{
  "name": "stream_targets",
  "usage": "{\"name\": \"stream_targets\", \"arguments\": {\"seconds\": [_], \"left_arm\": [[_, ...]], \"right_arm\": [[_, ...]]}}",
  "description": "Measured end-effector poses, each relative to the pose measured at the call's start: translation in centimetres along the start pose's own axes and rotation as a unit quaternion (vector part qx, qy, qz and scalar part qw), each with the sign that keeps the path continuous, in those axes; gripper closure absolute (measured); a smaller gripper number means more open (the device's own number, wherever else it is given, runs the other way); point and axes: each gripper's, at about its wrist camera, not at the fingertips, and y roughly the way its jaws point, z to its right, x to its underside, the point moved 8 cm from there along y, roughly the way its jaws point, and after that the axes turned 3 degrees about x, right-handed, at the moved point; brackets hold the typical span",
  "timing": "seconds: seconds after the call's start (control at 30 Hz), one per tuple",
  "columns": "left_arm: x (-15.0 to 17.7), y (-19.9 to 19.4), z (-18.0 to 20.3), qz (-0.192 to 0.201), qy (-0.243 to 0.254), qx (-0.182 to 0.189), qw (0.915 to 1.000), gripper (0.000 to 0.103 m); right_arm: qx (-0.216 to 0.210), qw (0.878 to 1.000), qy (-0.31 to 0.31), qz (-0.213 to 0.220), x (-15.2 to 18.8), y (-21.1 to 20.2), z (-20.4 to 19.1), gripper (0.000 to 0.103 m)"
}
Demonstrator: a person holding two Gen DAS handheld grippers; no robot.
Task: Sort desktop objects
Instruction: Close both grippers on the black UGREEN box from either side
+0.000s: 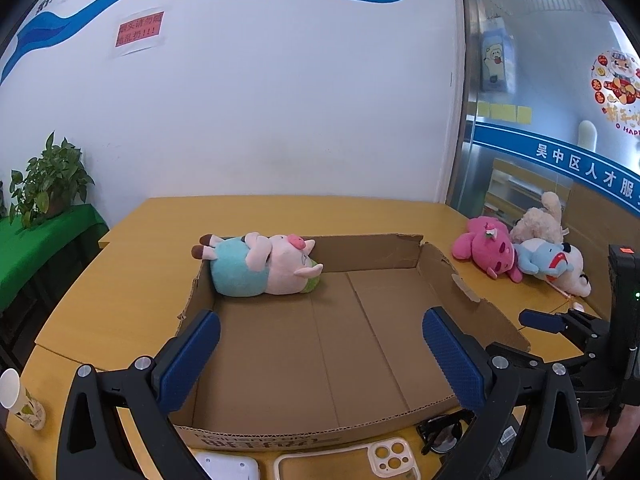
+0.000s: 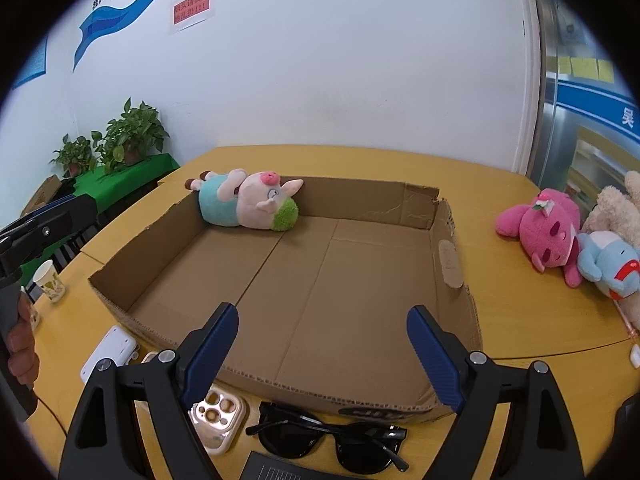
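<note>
1. A shallow cardboard box [image 2: 320, 280] lies open on the yellow desk [image 2: 520, 320].
2. A pig plush [image 2: 248, 202] lies on its side in the far left corner of the box, its legs over the rim; the rest of the box floor is bare.
3. Three more plushes lie in a heap on the desk right of the box: a pink one [image 2: 548, 236], a blue one [image 2: 608, 260] touching it, and a beige one [image 2: 616, 208] behind.
4. Black sunglasses [image 2: 328, 440] and a phone case [image 2: 218, 416] lie on the desk just before the box's near wall; a white device [image 2: 108, 352] lies left of the case.
5. A paper cup [image 2: 50, 286] stands near the desk's left edge.
6. The left gripper [image 1: 320, 356] hovers over the near part of the box, fingers wide apart, holding nothing.
7. The right gripper [image 2: 322, 354] hovers above the near wall, fingers likewise spread wide and empty.
</note>
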Motion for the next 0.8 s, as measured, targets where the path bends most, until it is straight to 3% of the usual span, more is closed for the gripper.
{"name": "stream_targets", "arguments": {"seconds": [0.2, 0.33, 0.43, 0.67, 0.8], "left_arm": [[4.2, 0.9, 1.3, -0.062, -0.007, 0.057, 0.9964, 0.001], [7.9, 1.0, 2.6, -0.103, -0.017, 0.09, 0.9904, 0.001], [10.0, 1.1, 3.8, -0.125, -0.028, 0.121, 0.9845, 0.001], [14.2, 3.0, 6.7, -0.19, -0.076, 0.197, 0.9587, 0.002], [15.4, 3.6, 7.8, -0.206, -0.09, 0.227, 0.9476, 0.005]], "right_arm": [[-0.095, 0.995, -0.022, -0.032, 5.6, -2.5, 0.3, 0.016], [-0.119, 0.987, -0.071, -0.077, 11.7, -4.2, 0.6, 0.016], [-0.137, 0.983, -0.071, -0.099, 14.5, -5.0, 1.0, 0.016], [-0.177, 0.976, -0.021, -0.124, 16.4, -3.5, 1.1, 0.016], [-0.235, 0.961, -0.043, -0.138, 16.9, -4.0, -2.1, 0.013]]}}
